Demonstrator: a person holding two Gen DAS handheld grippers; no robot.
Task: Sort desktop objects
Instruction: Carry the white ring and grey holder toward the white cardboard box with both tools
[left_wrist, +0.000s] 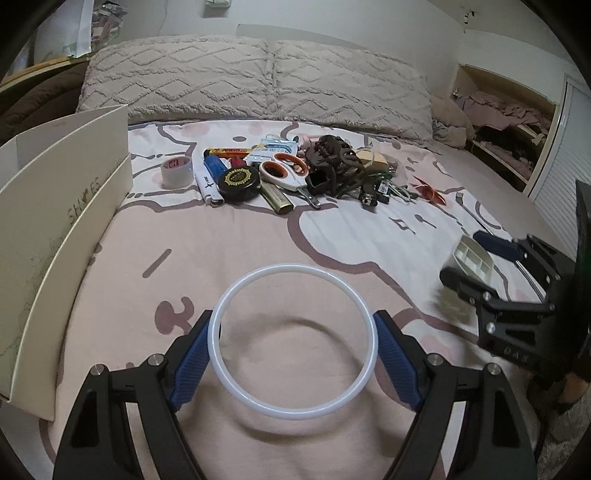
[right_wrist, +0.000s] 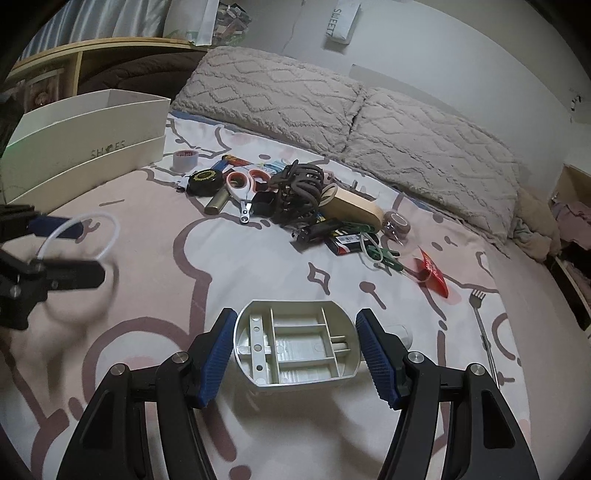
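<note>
We have the thin white plastic ring (left_wrist: 293, 348) clamped across its width in the left gripper (left_wrist: 293, 365), the white ribbed plastic tray (right_wrist: 297, 345) pinched in the right gripper (right_wrist: 297, 354), and the open cream shoe box (left_wrist: 62, 206) lies nearer our left.

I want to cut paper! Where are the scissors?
In the left wrist view the scissors lie in the pile on the bed, near the pillows, between the round black tin and the dark tangled cord.
</note>
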